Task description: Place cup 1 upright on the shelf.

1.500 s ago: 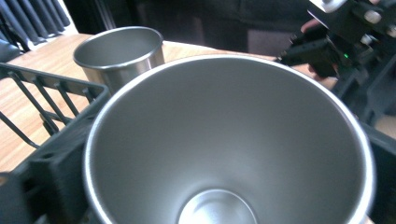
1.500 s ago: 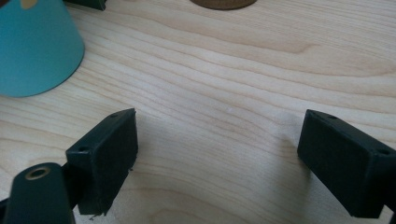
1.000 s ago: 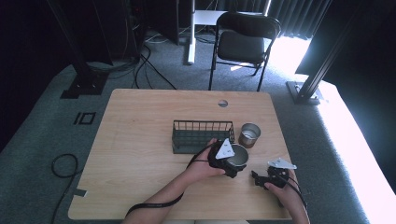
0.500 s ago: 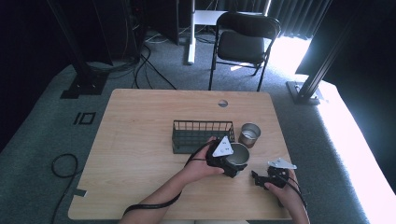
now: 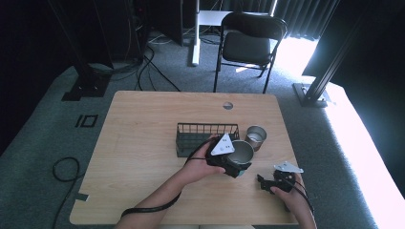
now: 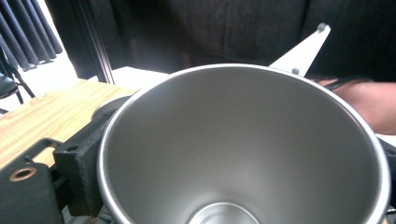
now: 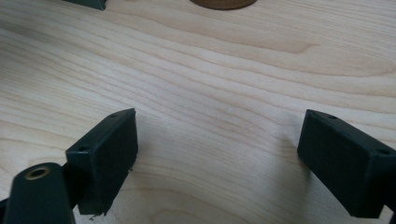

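— Near the table's front edge, what is the left gripper (image 5: pixel 235 162) clamping?
— A shiny steel cup (image 5: pixel 241 151), tilted beside the black wire basket (image 5: pixel 205 136); its base is being hidden.
— And the right gripper (image 7: pixel 217 158)?
— Its jaws are standing apart, gripping nothing, over bare light wooden table (image 7: pixel 224 70).

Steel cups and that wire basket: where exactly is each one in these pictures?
held steel cup (image 6: pixel 243 149), left gripper view, inner wall.
second steel cup (image 5: pixel 256 136), high view, open mouth.
wire basket (image 5: pixel 191 137), high view, left half of its wire wall.
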### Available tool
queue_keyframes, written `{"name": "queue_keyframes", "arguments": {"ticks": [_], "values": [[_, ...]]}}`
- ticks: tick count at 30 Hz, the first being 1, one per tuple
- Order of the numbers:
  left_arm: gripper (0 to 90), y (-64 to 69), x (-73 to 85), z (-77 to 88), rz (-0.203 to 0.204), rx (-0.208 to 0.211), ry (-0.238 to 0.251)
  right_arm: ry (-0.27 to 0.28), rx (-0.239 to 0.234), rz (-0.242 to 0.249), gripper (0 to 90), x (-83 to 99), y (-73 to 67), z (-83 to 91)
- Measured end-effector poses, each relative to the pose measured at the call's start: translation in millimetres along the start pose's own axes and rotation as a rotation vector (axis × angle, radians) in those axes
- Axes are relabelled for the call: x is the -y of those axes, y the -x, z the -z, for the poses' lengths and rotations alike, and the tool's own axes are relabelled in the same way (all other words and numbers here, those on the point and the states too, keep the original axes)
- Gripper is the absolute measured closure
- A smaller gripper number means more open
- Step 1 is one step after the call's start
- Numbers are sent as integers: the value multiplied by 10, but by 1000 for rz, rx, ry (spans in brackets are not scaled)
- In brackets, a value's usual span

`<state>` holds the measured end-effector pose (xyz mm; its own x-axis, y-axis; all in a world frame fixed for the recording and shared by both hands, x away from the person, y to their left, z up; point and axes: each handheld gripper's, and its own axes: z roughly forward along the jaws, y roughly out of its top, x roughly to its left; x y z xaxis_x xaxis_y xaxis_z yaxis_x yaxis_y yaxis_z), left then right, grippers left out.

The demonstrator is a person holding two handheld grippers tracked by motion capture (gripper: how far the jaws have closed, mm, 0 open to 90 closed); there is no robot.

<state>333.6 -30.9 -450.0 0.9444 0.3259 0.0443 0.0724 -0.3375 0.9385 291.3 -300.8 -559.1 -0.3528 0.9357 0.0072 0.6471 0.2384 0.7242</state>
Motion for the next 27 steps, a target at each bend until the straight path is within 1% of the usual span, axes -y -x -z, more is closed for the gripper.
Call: {"name": "queue_keyframes", "arguments": {"ticks": [2,3,4,7,9,11,12,13,14,16,21,24,25,26,27], "values": [[98,-24,-51,62,10,3,11,0,0,0,118,0,0,0],[97,-24,-51,62,10,3,11,0,0,0,118,0,0,0],[98,-37,-80,101,10,-5,18,0,0,0,117,0,0,0],[98,-50,-104,139,12,-11,20,0,0,0,118,0,0,0],[98,-71,-124,178,5,-23,18,0,0,0,118,0,0,0],[98,-102,-146,222,12,-38,25,0,0,0,118,0,0,0],[98,-137,-173,272,10,-55,27,1,0,0,118,0,0,-1],[98,-137,-173,272,10,-55,27,1,0,0,118,0,0,-1],[98,-161,-194,309,9,-67,29,1,0,0,118,0,0,-1],[98,-195,-224,356,15,-79,37,1,0,0,118,0,0,-1],[98,-286,-293,477,12,-116,45,0,0,0,118,0,0,-1],[98,-352,-330,555,25,-147,59,0,0,0,118,0,0,0],[98,-379,-340,578,35,-162,64,-1,0,0,117,0,0,0],[98,-408,-348,601,47,-176,65,0,0,0,118,0,0,0],[98,-437,-352,624,47,-190,61,0,0,0,117,0,0,0]]}}
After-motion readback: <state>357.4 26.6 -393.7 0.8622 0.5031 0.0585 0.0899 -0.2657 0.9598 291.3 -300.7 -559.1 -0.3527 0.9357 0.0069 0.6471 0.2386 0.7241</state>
